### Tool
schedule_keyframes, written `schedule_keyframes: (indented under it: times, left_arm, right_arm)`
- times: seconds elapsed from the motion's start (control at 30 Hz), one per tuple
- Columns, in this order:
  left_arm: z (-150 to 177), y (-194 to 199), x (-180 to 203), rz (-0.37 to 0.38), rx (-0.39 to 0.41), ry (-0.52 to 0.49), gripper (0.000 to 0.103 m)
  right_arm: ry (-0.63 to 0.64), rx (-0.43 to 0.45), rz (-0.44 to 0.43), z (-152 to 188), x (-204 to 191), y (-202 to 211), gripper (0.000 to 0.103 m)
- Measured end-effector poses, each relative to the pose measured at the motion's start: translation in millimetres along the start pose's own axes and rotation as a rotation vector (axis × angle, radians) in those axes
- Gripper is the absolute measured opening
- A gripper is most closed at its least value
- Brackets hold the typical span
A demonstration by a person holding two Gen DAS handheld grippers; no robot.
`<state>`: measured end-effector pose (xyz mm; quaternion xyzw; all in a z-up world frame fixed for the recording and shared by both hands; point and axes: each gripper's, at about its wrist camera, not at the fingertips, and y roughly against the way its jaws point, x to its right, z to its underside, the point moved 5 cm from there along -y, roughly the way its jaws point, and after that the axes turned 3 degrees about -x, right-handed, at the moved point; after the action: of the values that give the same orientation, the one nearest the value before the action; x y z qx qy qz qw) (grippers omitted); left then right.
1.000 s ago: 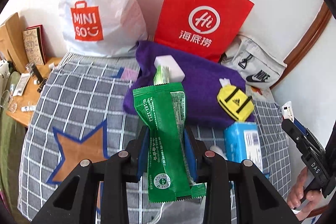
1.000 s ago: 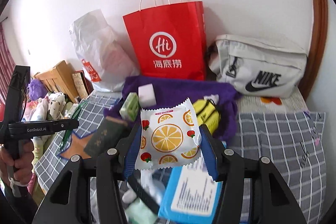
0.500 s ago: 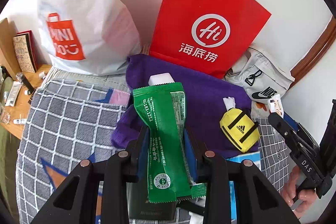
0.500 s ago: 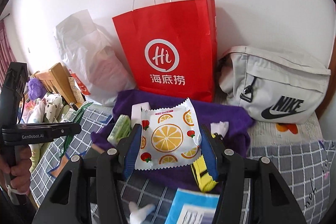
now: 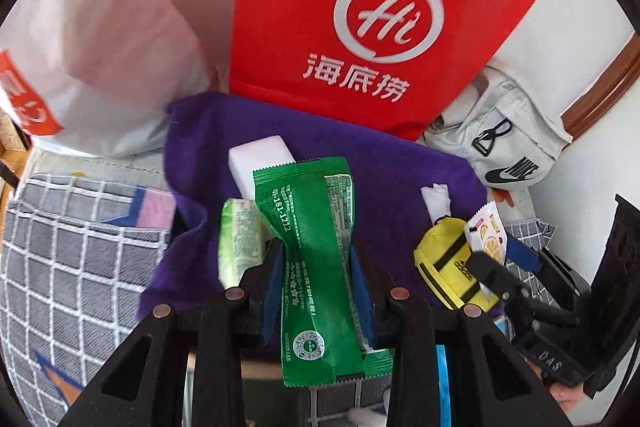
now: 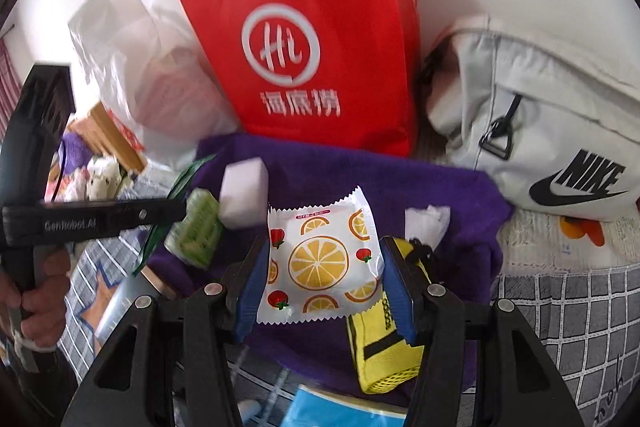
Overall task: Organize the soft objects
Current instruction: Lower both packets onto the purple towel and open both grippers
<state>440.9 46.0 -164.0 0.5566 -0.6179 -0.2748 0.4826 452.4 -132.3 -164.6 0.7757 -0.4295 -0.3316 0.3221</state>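
My left gripper (image 5: pixel 316 267) is shut on a long green packet (image 5: pixel 316 259), held above the purple towel (image 5: pixel 360 171). My right gripper (image 6: pixel 324 267) is shut on a white packet with orange slices (image 6: pixel 320 255), also over the purple towel (image 6: pixel 440 187). On the towel lie a white block (image 5: pixel 260 163), a pale green packet (image 5: pixel 240 243), a crumpled tissue (image 5: pixel 436 199) and a small yellow Adidas pouch (image 5: pixel 448 275). The right gripper with its packet (image 5: pixel 486 235) shows at the right of the left wrist view. The left gripper (image 6: pixel 176 213) shows at the left of the right wrist view.
A red Hi paper bag (image 5: pixel 380 27) stands against the wall behind the towel. A white plastic bag (image 5: pixel 100 47) is to its left, a grey Nike bag (image 6: pixel 540 131) to its right. A checked grey bedcover (image 5: pixel 72 267) lies around; a blue packet (image 6: pixel 332 411) lies near me.
Both grippers have moved forward toward the red bag and over the purple towel, each still holding its packet. The bags and towel objects look larger and closer.
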Motion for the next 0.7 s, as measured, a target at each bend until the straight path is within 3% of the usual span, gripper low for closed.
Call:
schedule_keyframes:
  times: [0.27,0.7]
  left_arm:
    - [-5,-25,-4,0.029,-0.006,0.002,0.031]
    - [-8,-45,-4,-0.016,-0.011,-0.005,0.033]
  right_arm:
    - [0.021,-0.079,0.013,9,2,-29,0.054]
    - [-0.008,-0.129,0.035,15,11,-47,0.056]
